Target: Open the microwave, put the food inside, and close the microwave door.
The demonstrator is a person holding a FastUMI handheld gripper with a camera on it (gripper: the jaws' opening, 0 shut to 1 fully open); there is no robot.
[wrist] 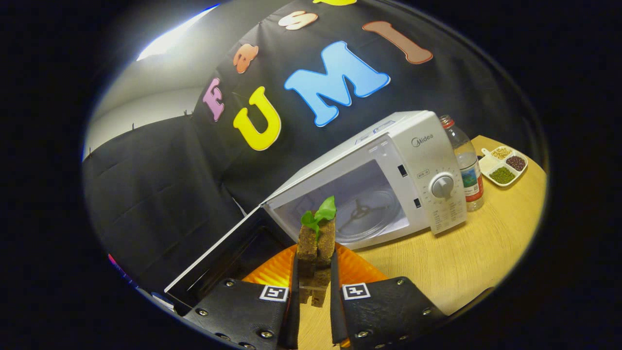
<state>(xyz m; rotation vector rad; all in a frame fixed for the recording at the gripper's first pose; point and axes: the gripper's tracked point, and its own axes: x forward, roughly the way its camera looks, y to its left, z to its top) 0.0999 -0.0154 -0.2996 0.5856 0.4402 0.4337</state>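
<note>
**Food gripped, microwave open, ready to load**

Black cloth walls the booth behind a light wooden worktop (466,253). On it we see a white microwave (423,160) with its door (218,257) swung fully open toward us, cavity exposed, glass turntable (362,214) bare inside. So the opening step looks done; loading is the step in hand.

Our hand-held gripper (315,287) is nearly closed, both fingers pressing the sides of the food (316,243), a stack of brown blocks topped with a green leaf. The stack stands upright between the fingers, most of it sticking out beyond their tips, leaf uppermost. We judge it is held upright so it can be set down on the turntable without toppling. Under and just ahead of the fingers is an orange ribbed plate (359,270); whether the food touches it we cannot tell.

The food sits just in front of the cavity mouth, in line with the turntable, not yet inside. Next move likely needs a forward reach past the door edge, keeping the leaf clear of the cavity roof.

Beside the microwave's control panel stands a plastic water bottle (466,165), touching or nearly so. Beyond it is a white divided dish (503,165) of beans, well clear of the path.
</note>
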